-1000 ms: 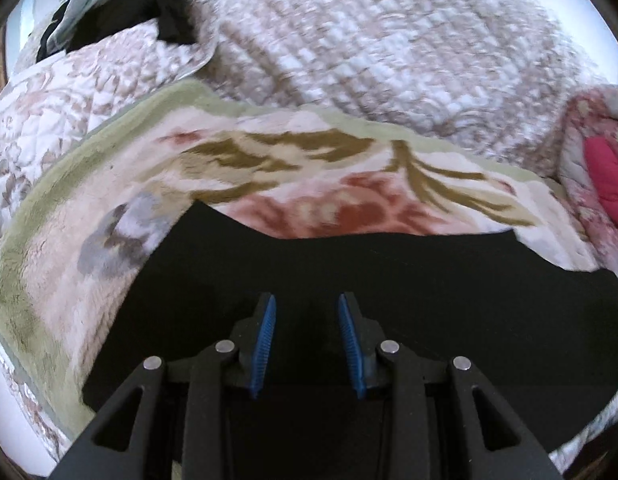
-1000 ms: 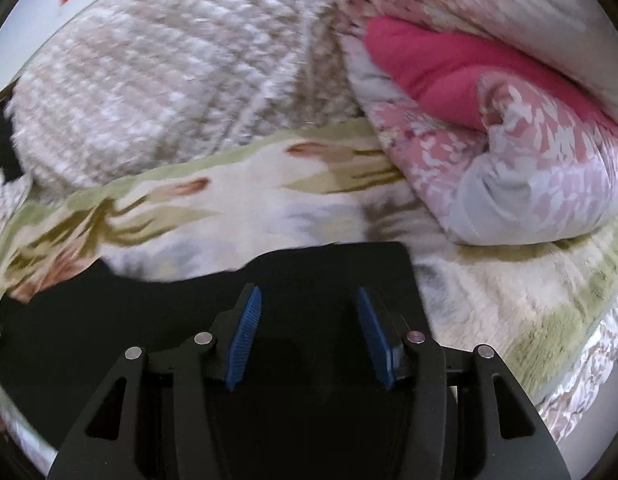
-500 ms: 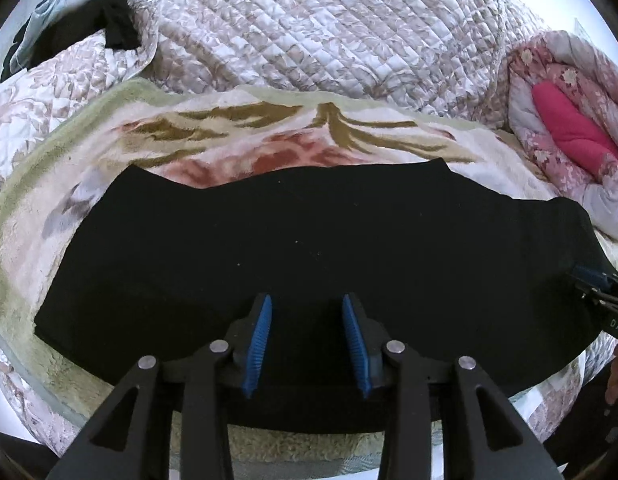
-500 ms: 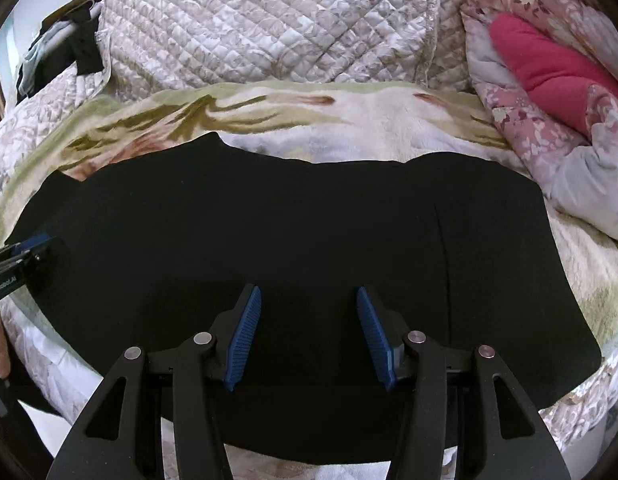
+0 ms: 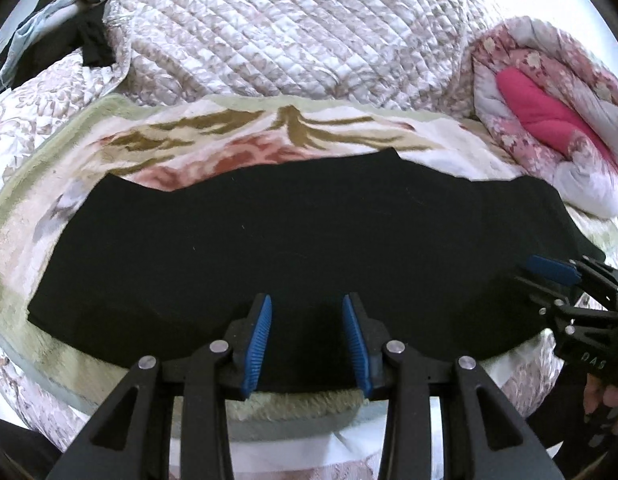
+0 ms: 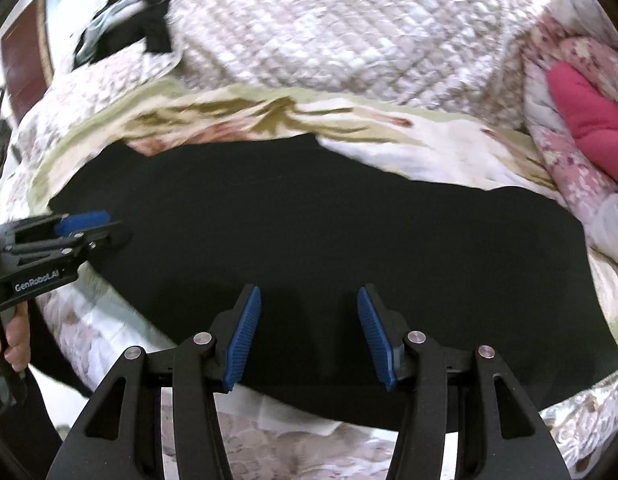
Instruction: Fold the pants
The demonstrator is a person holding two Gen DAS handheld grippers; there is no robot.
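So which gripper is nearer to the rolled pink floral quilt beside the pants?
Right. The right gripper hangs over the end of the black pants next to the pink floral quilt; the left gripper is over the opposite end, far from it.

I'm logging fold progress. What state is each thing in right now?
Black fabric pants: spread flat on the floral fleece blanket, ungripped.
Left gripper: open, empty.
Right gripper: open, empty.
Pink floral quilt: rolled up.
White quilted bedspread: bunched behind the blanket.
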